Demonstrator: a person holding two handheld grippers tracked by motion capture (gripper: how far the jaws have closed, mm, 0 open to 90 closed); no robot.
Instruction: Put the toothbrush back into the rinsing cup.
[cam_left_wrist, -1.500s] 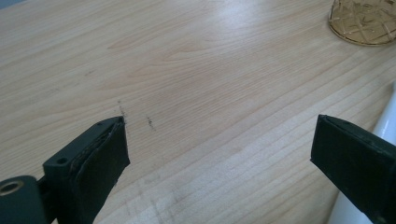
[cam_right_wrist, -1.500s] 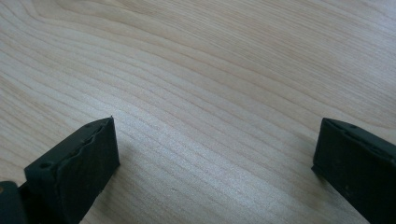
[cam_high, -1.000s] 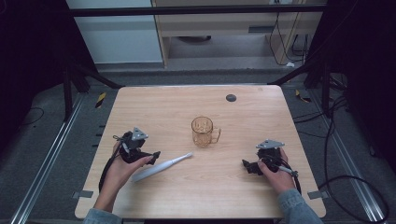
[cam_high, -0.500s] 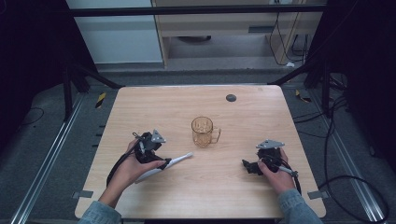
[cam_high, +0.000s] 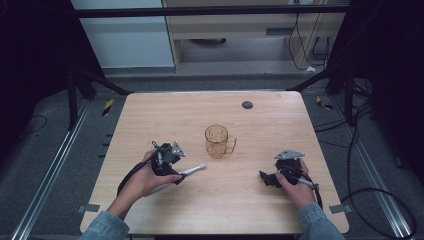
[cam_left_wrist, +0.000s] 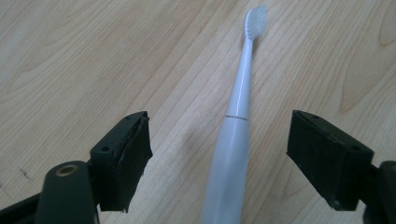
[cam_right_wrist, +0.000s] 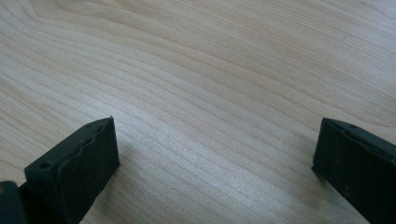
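As the left gripper (cam_left_wrist: 219, 154) straddled the toothbrush (cam_left_wrist: 233, 135) for a grab, its jaws were closing, not yet touching; the right gripper (cam_right_wrist: 215, 163) rested spread, empty.

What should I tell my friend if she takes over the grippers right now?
Left gripper: jaws open, astride the white toothbrush, just been closing, pads not touching it yet.
Right gripper: jaws open, nothing between them, above bare table.
Things: the toothbrush lies flat, bristle end towards the amber cup, which stands upright mid-table.
Done: left gripper lined up over the handle.
Left: finish the grip and lift; probably the brush goes into the cup.
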